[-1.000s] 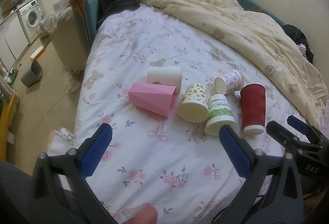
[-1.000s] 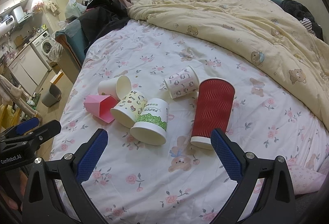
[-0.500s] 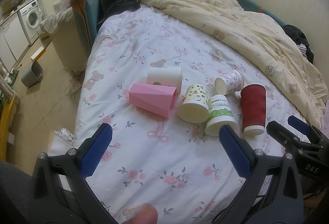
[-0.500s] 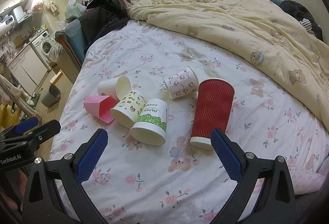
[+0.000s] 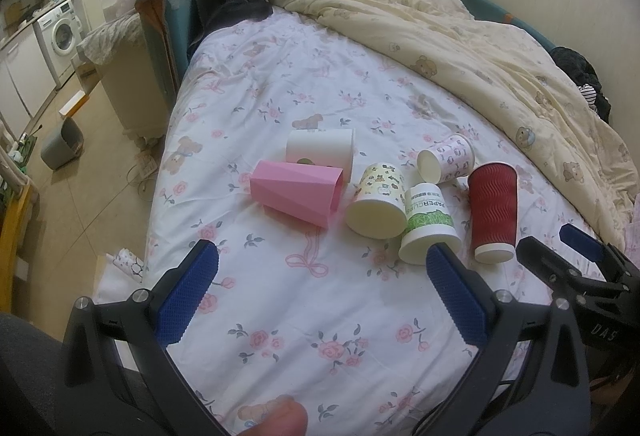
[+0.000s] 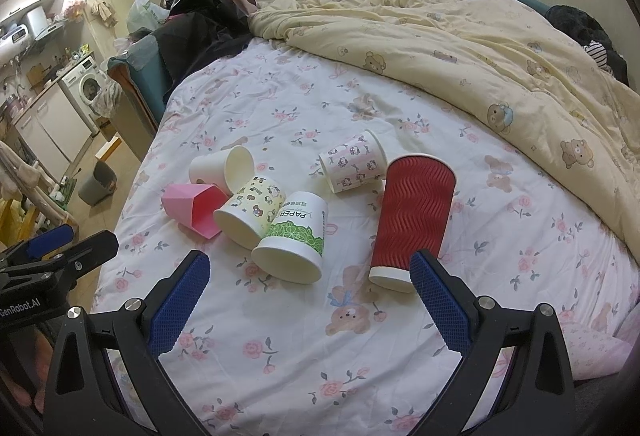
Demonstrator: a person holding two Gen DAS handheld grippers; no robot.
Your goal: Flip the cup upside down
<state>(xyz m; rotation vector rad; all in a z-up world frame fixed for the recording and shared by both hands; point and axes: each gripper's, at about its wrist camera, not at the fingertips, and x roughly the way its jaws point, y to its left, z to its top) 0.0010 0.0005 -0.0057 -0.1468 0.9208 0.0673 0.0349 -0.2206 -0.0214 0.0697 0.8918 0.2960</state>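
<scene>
Several cups lie on their sides on the floral bed sheet (image 5: 280, 68). From left: a pink faceted cup (image 5: 298, 193) (image 6: 192, 205), a plain white cup (image 5: 320, 152) (image 6: 220, 168), a yellow cartoon cup (image 5: 378, 202) (image 6: 250, 212), a green-printed paper cup (image 5: 428, 224) (image 6: 294, 240), a pink patterned cup (image 5: 446, 158) (image 6: 354, 160) and a tall red ribbed cup (image 5: 492, 212) (image 6: 412, 220). My left gripper (image 5: 320, 286) is open and empty, in front of the cups. My right gripper (image 6: 308, 292) is open and empty, just short of the green and red cups.
A yellow bear-print duvet (image 6: 480, 48) is bunched along the right and far side. The bed's left edge drops to a floor with a grey bin (image 5: 62, 144) and a washing machine (image 5: 60, 32). Dark clothes (image 6: 200, 32) pile at the far left corner.
</scene>
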